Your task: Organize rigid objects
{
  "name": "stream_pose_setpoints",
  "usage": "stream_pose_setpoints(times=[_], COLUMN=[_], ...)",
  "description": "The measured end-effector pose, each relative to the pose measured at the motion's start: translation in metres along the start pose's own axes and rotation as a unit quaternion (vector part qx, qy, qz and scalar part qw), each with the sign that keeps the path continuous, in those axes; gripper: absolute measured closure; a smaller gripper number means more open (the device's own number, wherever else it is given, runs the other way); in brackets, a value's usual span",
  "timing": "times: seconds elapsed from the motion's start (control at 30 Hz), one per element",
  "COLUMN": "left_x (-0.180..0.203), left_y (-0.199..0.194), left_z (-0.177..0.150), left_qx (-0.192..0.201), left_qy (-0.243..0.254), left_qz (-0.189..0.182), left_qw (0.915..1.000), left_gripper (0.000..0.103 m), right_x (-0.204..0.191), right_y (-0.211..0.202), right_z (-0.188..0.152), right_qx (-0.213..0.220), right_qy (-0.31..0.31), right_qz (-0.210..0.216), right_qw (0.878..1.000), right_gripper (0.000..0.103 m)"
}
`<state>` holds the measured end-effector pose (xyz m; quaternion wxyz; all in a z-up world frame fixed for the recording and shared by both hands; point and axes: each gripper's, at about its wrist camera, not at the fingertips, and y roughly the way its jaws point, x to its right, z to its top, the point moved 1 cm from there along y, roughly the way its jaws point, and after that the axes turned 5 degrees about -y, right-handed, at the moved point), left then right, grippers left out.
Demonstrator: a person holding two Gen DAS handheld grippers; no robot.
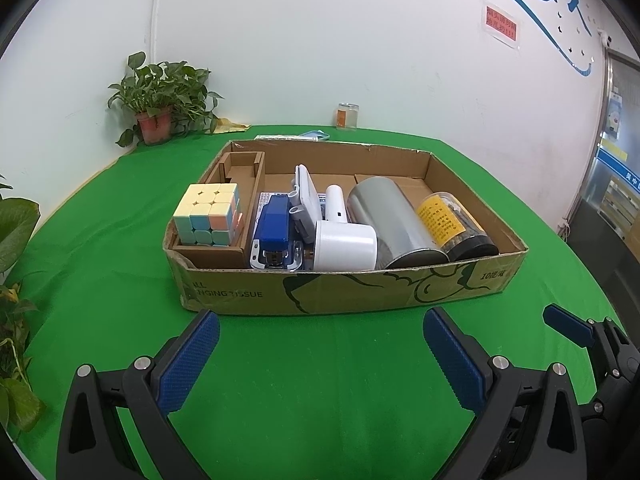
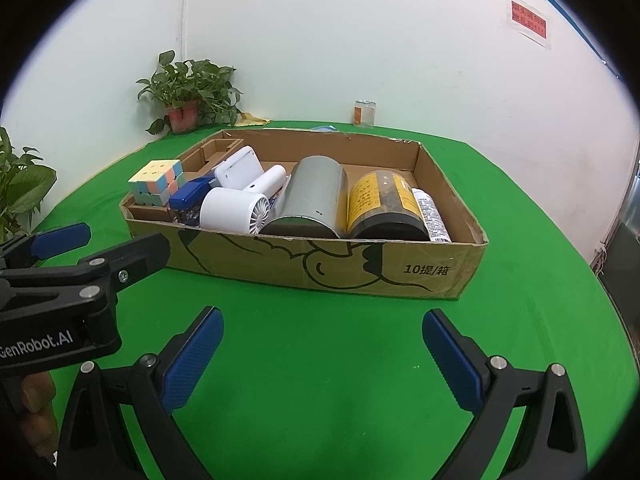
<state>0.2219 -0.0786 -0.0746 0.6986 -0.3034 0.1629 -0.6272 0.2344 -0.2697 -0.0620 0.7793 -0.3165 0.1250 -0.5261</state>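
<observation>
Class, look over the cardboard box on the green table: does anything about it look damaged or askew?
Yes. The cardboard box is worn: its near left corner is crumpled and torn. Inside, the silver canister and yellow-labelled jar lie on their sides.

Bare green table [image 1: 320, 380] fills the lower middle of both views, open right up to the front wall of the cardboard box [image 1: 360, 288]. Inside it, the cube [image 1: 210, 216], stapler [image 1: 274, 224], white fan [image 1: 344, 246], silver can [image 1: 390, 220] and jar [image 1: 452, 224] lie packed close together along the front, leaving room only in its upper, rear part. At the left edge, plant leaves [image 1: 16, 232] crowd in, and in the right wrist view the left gripper [image 2: 104, 244] bars the middle left.
</observation>
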Motion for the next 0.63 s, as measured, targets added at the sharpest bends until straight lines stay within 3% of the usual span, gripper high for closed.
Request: stream_pose_setpoints(times=[0.63], left_x=[-0.0063], left_y=[0.0016], left_z=[-0.0024], left_qx=[-0.004], left_qy=[0.004], left_qz=[0.001], left_qw=[1.0000], left_gripper=[0.001], right_x=[0.0007], right_y=[0.0011], right_z=[-0.0003], right_qx=[0.001], right_qy=[-0.007], right_qz=[0.003], right_qw=[1.000], right_gripper=[0.003])
